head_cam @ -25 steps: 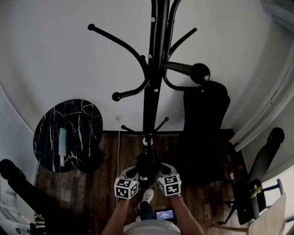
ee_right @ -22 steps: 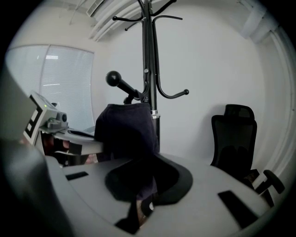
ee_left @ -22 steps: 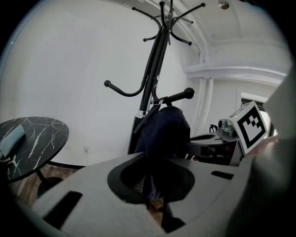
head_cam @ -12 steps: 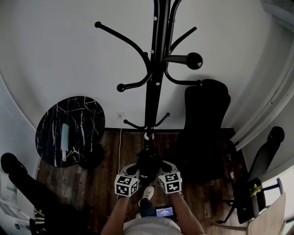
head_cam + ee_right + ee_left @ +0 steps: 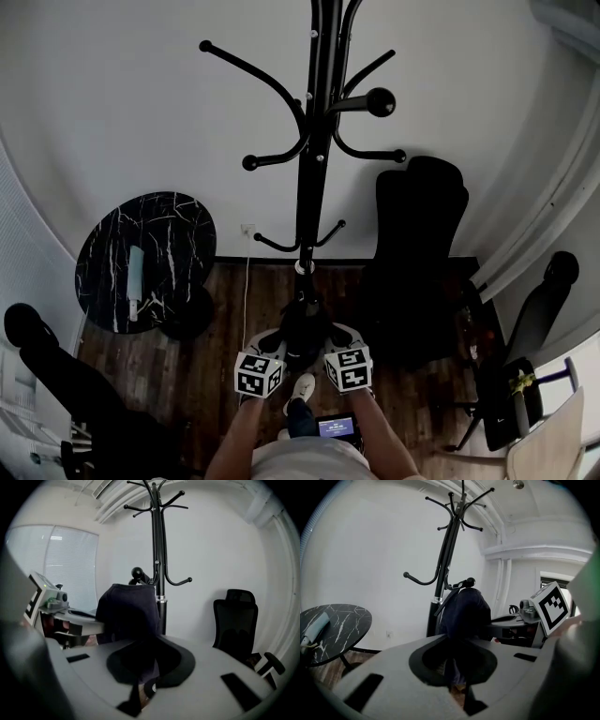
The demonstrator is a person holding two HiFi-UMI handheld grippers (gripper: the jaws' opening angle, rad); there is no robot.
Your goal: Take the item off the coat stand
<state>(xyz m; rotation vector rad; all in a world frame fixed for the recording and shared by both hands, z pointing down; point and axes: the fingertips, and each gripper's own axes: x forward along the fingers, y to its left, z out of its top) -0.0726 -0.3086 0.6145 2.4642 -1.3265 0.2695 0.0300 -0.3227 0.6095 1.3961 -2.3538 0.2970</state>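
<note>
A black coat stand [image 5: 309, 178] with curved hooks rises in front of the white wall. A dark navy fabric item [image 5: 302, 323] hangs between my two grippers, just in front of the stand's pole. My left gripper [image 5: 277, 345] and right gripper [image 5: 330, 343] sit side by side, each shut on the fabric. In the left gripper view the item [image 5: 464, 613] fills the middle and its cloth runs down into the jaws [image 5: 455, 672]; a ball-ended hook [image 5: 470, 580] stands just above it. The right gripper view shows the same item [image 5: 129, 613] pinched low [image 5: 140, 679]. Whether a strap still touches a hook is unclear.
A round black marble table [image 5: 178, 234] carrying a pale folded object [image 5: 135, 277] stands at the left. A black office chair [image 5: 417, 244] is right of the stand, another chair [image 5: 539, 314] further right. Window blinds [image 5: 61, 559] are on the left side. The floor is dark wood.
The stand's hooks have slid upward in the head view. Both grippers stay together on the dark item and have drawn slightly back from the pole.
</note>
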